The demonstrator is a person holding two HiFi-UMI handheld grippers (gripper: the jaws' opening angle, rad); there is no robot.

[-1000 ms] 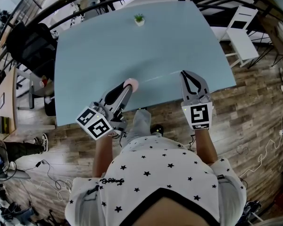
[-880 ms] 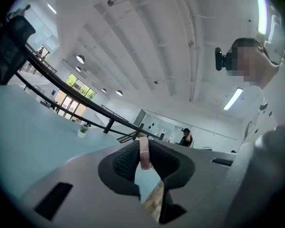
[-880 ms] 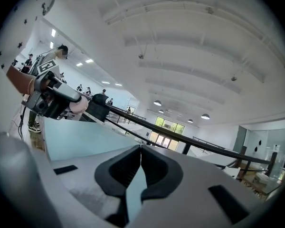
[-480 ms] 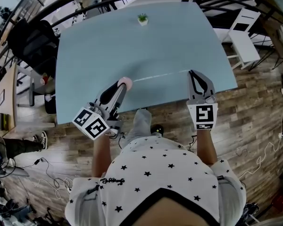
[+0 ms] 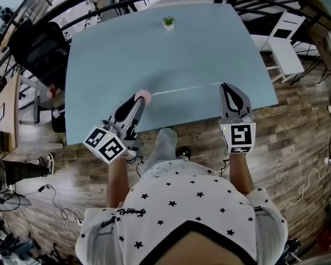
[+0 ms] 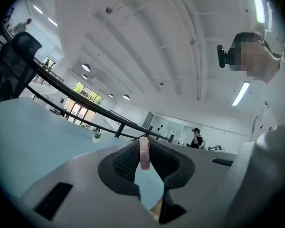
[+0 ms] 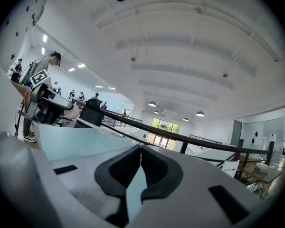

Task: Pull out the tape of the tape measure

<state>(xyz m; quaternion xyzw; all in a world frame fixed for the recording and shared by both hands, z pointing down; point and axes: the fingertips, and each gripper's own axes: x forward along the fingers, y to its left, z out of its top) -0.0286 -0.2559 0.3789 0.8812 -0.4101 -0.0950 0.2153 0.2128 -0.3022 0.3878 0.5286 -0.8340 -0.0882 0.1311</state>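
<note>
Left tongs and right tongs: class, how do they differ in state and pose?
The left tongs stand apart, clamping the pink tape measure; the right tongs are pressed together on the end of the thin tape. In the head view the left tongs slant inward, the right tongs point straight ahead. Both hover over the table at its near edge.

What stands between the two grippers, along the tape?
Nothing visible. The tape runs free over the table from the case in the left gripper to the right gripper; the plant stands far off.
</note>
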